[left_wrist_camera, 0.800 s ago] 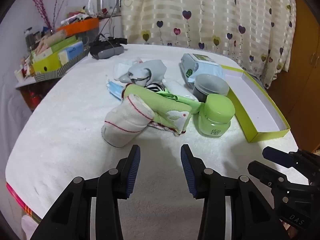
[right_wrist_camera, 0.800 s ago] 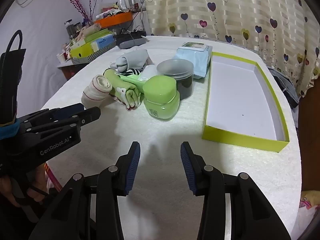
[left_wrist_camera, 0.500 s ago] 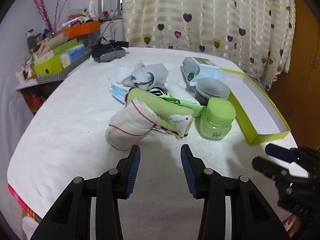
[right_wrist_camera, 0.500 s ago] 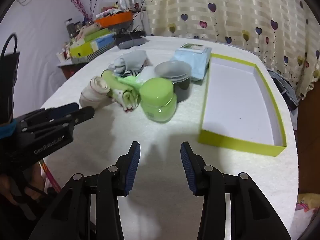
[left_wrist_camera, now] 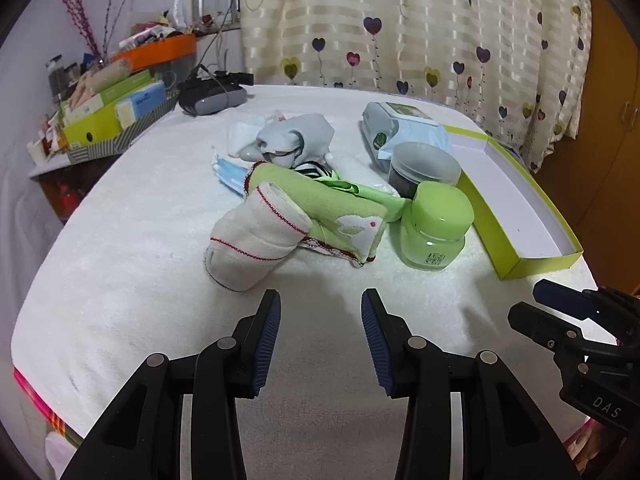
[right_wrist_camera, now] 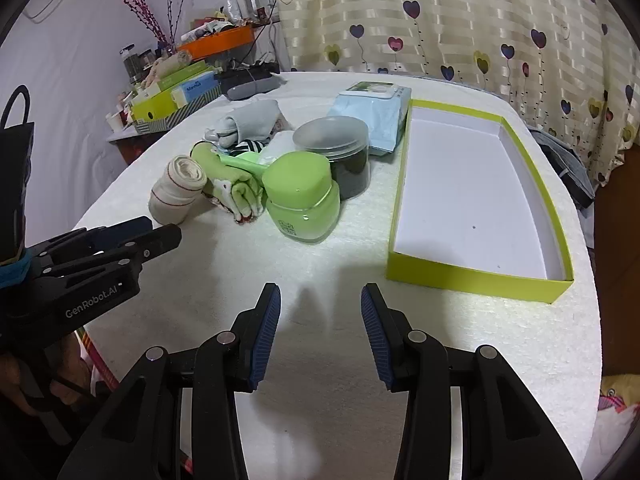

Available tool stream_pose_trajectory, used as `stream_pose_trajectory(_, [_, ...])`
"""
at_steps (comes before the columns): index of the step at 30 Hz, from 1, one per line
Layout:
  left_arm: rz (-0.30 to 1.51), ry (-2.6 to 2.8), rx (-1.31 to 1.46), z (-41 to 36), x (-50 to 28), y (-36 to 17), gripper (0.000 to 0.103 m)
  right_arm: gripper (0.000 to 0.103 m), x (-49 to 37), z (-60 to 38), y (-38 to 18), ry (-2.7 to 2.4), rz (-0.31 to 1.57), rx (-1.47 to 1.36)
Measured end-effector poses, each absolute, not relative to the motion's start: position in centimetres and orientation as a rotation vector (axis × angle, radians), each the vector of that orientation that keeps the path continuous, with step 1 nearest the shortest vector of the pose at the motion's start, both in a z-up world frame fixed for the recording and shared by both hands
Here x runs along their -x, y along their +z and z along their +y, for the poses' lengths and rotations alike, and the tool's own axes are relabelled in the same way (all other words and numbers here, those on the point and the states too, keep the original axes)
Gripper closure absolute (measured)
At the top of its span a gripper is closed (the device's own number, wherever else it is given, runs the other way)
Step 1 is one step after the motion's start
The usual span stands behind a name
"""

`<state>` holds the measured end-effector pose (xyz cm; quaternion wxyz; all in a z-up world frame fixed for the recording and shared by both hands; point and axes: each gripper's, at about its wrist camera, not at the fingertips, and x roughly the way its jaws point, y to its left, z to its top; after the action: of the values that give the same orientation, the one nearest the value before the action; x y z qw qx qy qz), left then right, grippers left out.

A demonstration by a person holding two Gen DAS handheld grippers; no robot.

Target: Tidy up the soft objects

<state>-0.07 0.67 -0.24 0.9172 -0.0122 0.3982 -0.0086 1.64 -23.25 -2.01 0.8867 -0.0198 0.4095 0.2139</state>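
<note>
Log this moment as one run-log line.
left gripper: open, empty, above table | right gripper: open, empty | rolled white sock: nearest left jaws, untouched | green box: empty

A home bedroom: a heart-print curtain (left_wrist_camera: 420, 28) hangs behind the white-covered table (left_wrist_camera: 120, 240), with a cluttered shelf (left_wrist_camera: 112, 112) to its left.

Green jar (left_wrist_camera: 436, 226), dark jar (right_wrist_camera: 338, 152), heart-print curtain (left_wrist_camera: 420, 28) behind.
</note>
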Motion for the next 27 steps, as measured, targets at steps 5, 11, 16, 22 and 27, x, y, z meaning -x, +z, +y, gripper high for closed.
stream_pose_trajectory(5, [0.827,-0.02,0.043,0.75,0.05,-0.52,0.062,0.06,-1.58,-23.22,-1.9,0.451,0.85,0.042])
stream_pose_trajectory(11, [0.845,-0.039,0.055,0.89,-0.09,-0.73,0.062,0.059,-1.51,-23.24,-1.86,0.45,0.843,0.04])
stream_pose_trajectory(16, [0.845,-0.053,0.054,0.84,0.02,-0.87,0.062,0.059,-1.45,-23.12,-1.75,0.442,0.84,0.044])
stream_pose_trajectory(22, [0.846,-0.059,0.057,0.82,0.02,-0.89,0.062,0.059,-1.38,-23.1,-1.79,0.446,0.841,0.046])
stream_pose_trajectory(27, [0.847,-0.052,0.05,0.77,-0.04,-0.84,0.062,0.059,-1.35,-23.17,-1.78,0.451,0.841,0.046])
